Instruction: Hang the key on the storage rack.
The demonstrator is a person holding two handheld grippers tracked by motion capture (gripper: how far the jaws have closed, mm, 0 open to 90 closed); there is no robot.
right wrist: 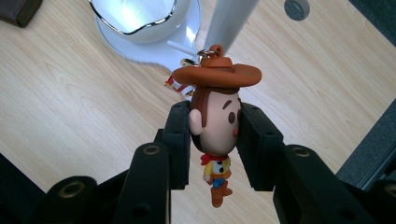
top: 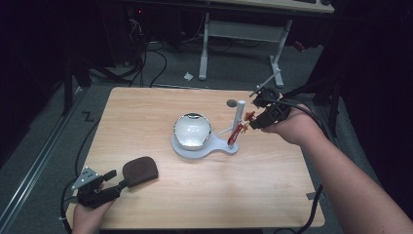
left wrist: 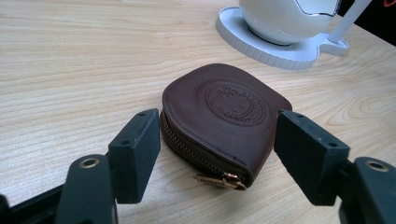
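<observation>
A brown leather zip pouch (top: 140,169) (left wrist: 219,112) lies at the table's front left. My left gripper (top: 116,179) (left wrist: 217,135) is open, with the pouch's zipper end between its pads and a gap showing on the right side. At the right, my right gripper (top: 254,119) (right wrist: 215,126) is shut on the head of a small cowboy figure keychain (top: 249,117) (right wrist: 217,121), held above the table. The figure's ring and a red strap (top: 233,134) reach toward the white post (top: 239,114) (right wrist: 229,23) of a stand.
A shiny white bowl (top: 192,129) (left wrist: 285,18) (right wrist: 135,14) sits on the stand's flat white base (top: 219,146) (left wrist: 280,51) at the table's middle. A round hole (top: 232,103) (right wrist: 296,7) lies behind the post. Cables and desk legs stand on the floor beyond.
</observation>
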